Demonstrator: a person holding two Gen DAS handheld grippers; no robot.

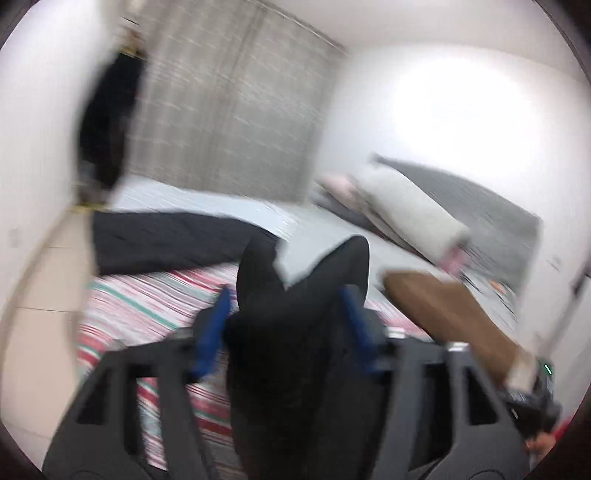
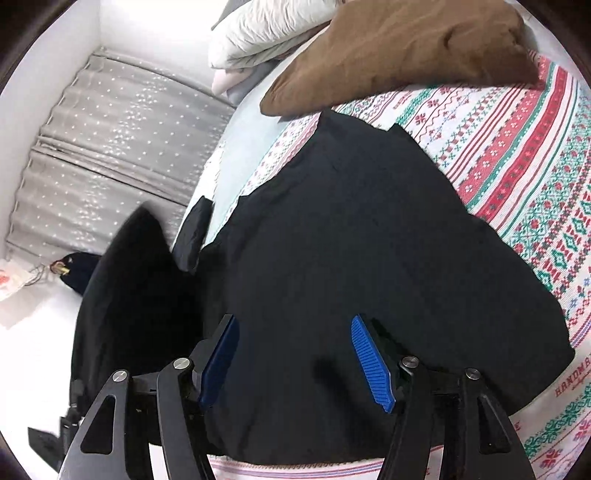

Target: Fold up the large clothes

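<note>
A large black garment [image 2: 351, 236] lies spread on a patterned red, green and white blanket [image 2: 517, 155] on the bed. My right gripper [image 2: 295, 354] hovers over its near part with its blue pads [image 2: 369, 358] wide apart and nothing between them. In the blurred left wrist view, my left gripper [image 1: 288, 321] has a bunched fold of the black garment [image 1: 295, 302] between its blue pads, which stand fairly wide apart. A long black part of the garment [image 1: 166, 240] stretches left across the bed. Part of the cloth hangs off the bed edge [image 2: 136, 280].
A brown cushion [image 2: 399, 48] and a white pillow [image 2: 266, 29] lie at the head of the bed. A grey curtain [image 2: 110, 147] covers the far wall. Pale floor [image 2: 33, 325] lies beside the bed, with small items on it.
</note>
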